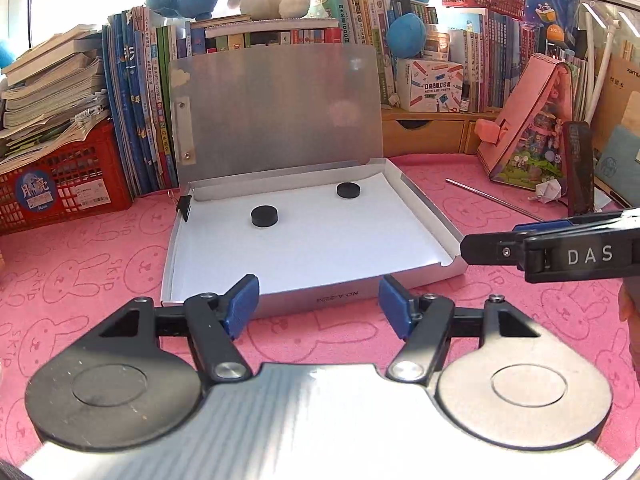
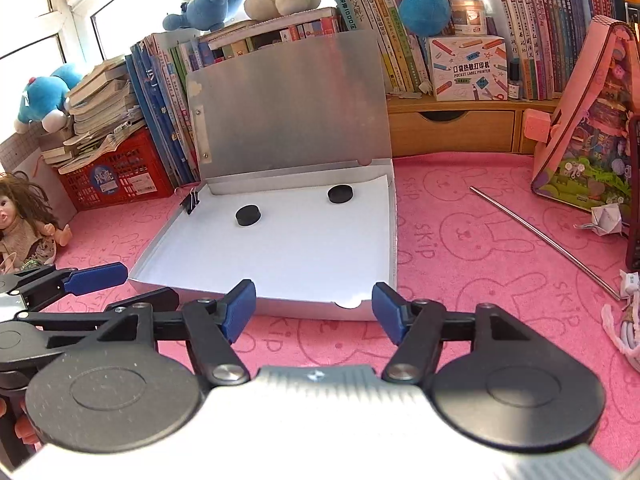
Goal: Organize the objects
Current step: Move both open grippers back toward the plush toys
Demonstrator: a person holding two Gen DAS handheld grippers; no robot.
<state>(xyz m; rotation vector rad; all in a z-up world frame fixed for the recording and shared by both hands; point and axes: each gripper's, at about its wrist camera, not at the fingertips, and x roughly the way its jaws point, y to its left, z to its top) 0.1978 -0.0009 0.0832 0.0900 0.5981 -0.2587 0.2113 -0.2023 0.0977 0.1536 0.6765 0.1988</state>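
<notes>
A flat silver box (image 1: 344, 300) lies open on the pink mat, its lid (image 1: 276, 108) upright against the books. White paper lines it, with two black discs (image 1: 264, 216) (image 1: 349, 190) on top and a black binder clip (image 1: 185, 208) on its left wall. The box also shows in the right wrist view (image 2: 280, 308) with the discs (image 2: 248, 215) (image 2: 340, 193) and clip (image 2: 192, 202). My left gripper (image 1: 318, 308) is open and empty, just before the box's front wall. My right gripper (image 2: 314, 308) is open and empty at the front right corner.
A metal rod (image 2: 544, 236) lies on the mat to the right, by a pink toy house (image 2: 592, 120) and a folded paper piece (image 2: 606, 218). Red crates (image 1: 60, 184), stacked books and plush toys line the back. A doll (image 2: 24, 224) sits at far left.
</notes>
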